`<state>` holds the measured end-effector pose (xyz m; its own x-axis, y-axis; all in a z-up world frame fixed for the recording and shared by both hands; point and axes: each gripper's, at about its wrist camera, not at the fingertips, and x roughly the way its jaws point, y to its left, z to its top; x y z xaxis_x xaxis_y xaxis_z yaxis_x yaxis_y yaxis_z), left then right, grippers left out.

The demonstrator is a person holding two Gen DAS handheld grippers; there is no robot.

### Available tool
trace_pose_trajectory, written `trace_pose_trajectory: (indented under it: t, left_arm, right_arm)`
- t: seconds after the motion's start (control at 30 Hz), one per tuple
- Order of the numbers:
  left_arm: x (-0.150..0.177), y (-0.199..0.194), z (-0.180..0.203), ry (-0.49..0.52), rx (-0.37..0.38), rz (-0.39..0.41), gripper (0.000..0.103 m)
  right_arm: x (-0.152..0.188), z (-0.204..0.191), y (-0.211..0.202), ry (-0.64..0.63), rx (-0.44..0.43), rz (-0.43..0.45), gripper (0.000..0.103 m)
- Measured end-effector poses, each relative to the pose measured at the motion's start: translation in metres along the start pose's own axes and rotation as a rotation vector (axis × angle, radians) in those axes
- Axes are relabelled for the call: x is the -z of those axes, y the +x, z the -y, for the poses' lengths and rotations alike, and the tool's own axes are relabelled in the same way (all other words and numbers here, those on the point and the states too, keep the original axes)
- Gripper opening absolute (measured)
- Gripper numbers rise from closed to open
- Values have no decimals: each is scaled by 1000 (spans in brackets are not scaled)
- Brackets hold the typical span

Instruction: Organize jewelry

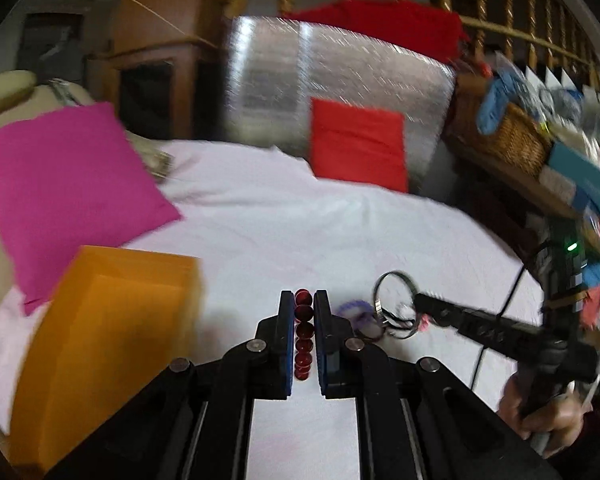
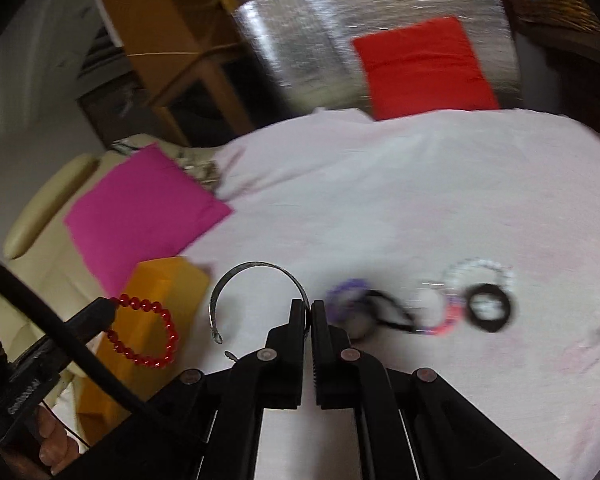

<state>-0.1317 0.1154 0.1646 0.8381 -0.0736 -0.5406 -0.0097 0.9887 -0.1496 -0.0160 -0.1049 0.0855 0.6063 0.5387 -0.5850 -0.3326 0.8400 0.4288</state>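
My left gripper (image 1: 304, 300) is shut on a red bead bracelet (image 1: 303, 332), held above the white sheet; the right wrist view shows the bracelet (image 2: 148, 330) hanging over the orange box (image 2: 156, 292). My right gripper (image 2: 310, 308) is shut on a silver open bangle (image 2: 256, 268), lifted off the sheet; the left wrist view shows the bangle (image 1: 394, 292) at its tip (image 1: 418, 302). Loose jewelry lies on the sheet: a purple bracelet (image 2: 350, 286), a black cord (image 2: 388, 308), a clear bead bracelet (image 2: 480, 270), a black ring band (image 2: 490, 308).
The orange box (image 1: 108, 328) stands at the left on the white sheet (image 1: 300, 220). A pink cushion (image 1: 64, 184) lies behind it and a red cushion (image 1: 358, 142) at the back. A wicker basket (image 1: 504, 132) and cluttered shelf stand at the right.
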Motion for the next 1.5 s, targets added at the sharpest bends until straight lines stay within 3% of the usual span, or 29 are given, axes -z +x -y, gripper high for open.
trace_pose_trajectory:
  t: [0.17,0.4,0.6,0.67,0.7,0.73,0.8,1.0,1.07,1.13,1.3,1.4,1.5]
  left_arm:
    - [5,-48,-49,2,-161,28,10]
    - [46,-45,-140,-117,-329,-102,10]
    - [75,-22,-181,-202,-402,-205,10]
    - [77,-20,-186,-227,-416,-220,15]
    - [76,-20,-187,-234,-420,-222,24]
    - [75,-21,-186,-236,-427,-217,35]
    - [69,-26,-182,-223,-440,-194,45]
    - [44,-31,-129,-101,-422,-135,45]
    - [33,-31,-104,-47,-397,-111,49]
    - [23,-30,-75,3,-373,-87,59]
    - [-1,-6,-9,84,-305,-57,60]
    - [-10,24,25,115,-244,-35,60]
    - [-9,66,53,115,-129,-58,60]
  right_arm:
    - [4,-72,32,-74,-91,-50,4]
    - [35,-184,97,-215,-180,-177,4]
    - [57,-226,142,-269,-155,-245,9]
    - [56,-229,150,-271,-146,-257,9]
    - [56,-227,152,-262,-151,-273,10]
    - [53,-224,154,-241,-157,-290,12]
    - [44,-213,150,-199,-174,-278,16]
    - [16,-159,102,-112,-156,-161,16]
    - [9,-133,83,-95,-129,-138,17]
    - [4,-102,61,-78,-96,-115,17]
    - [0,3,-4,59,10,-40,47]
    - [1,56,-39,140,62,19,47]
    - [5,108,-58,224,100,39,47]
